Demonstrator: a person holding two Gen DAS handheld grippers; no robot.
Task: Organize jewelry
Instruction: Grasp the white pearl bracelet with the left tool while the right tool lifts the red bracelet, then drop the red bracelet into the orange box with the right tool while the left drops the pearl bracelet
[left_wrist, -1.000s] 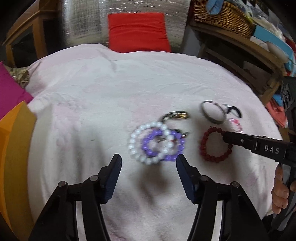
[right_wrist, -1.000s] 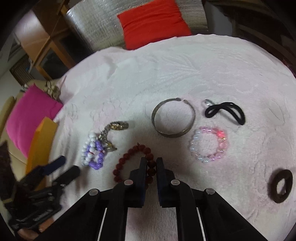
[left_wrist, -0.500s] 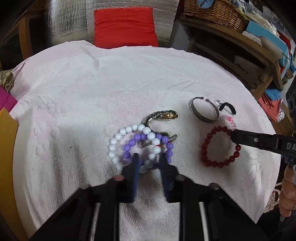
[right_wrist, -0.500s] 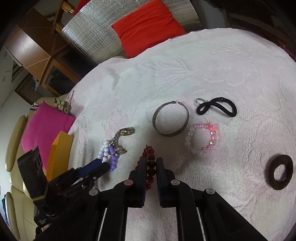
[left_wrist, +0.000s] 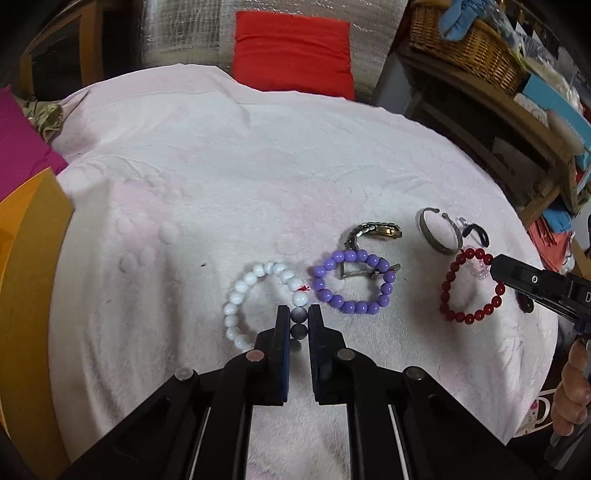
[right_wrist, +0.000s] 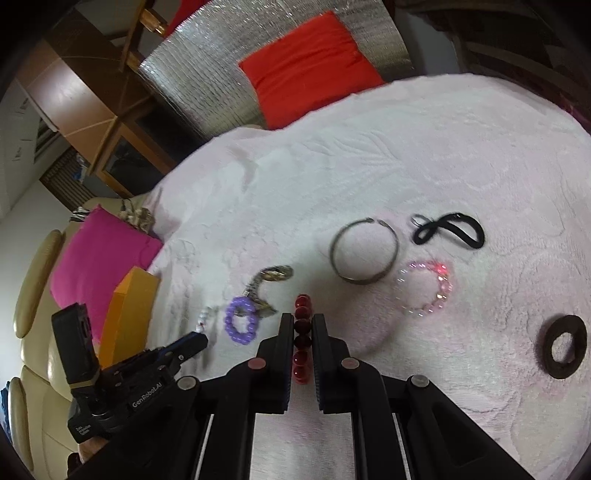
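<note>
Jewelry lay spread on the pink cloth (left_wrist: 229, 166); the left gripper (left_wrist: 298, 321) was clamped on the white bead bracelet (left_wrist: 243, 291), beside the purple bracelet (left_wrist: 351, 282); the right gripper (right_wrist: 300, 328) pinched the red bead bracelet (right_wrist: 302, 317), seemingly lifted clear; a metal bangle (right_wrist: 364, 251) lay beyond.

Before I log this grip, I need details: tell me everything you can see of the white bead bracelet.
The white bead bracelet is a ring of round, glossy, opaque white beads with a small red knot of thread showing near its top. It lies on the pale pink cloth, just left of the purple bead bracelet. The left gripper has its jaws shut on the beads of its right side.
</note>
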